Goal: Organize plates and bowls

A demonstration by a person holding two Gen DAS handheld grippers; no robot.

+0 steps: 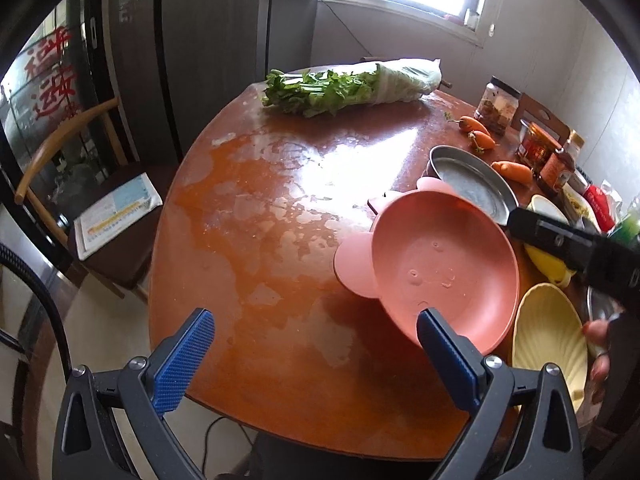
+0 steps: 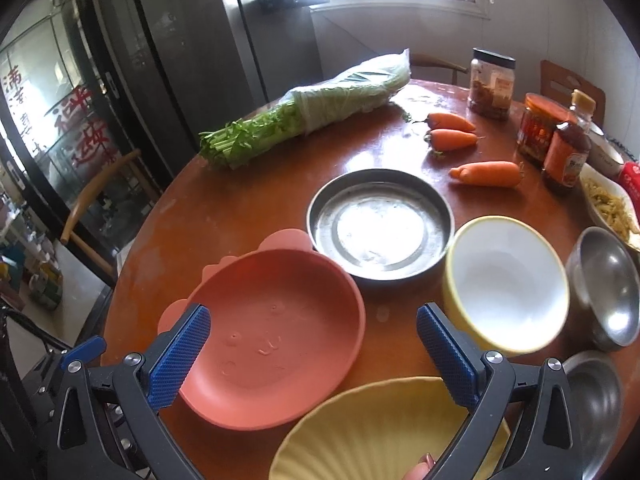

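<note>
Both my tongs spread, pinching nothing. Left tongs (image 1: 316, 344) hover over the table (image 1: 248, 240) edge, right finger overlapping the pink plate (image 1: 440, 264) rim; can't tell if it touches. Right tongs (image 2: 314, 344) sit above the pink plate and yellow plate (image 2: 384, 432). Steel plate (image 2: 380, 224) just behind the pink one, yellow bowl (image 2: 506, 288) beside it, steel bowl (image 2: 604, 288) further right. Carrots (image 2: 486, 174) and greens (image 2: 304, 120) at the back.

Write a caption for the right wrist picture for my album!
Open right hand-held gripper hovers over a pink plate, yellow plate, steel plate and bowl.
</note>
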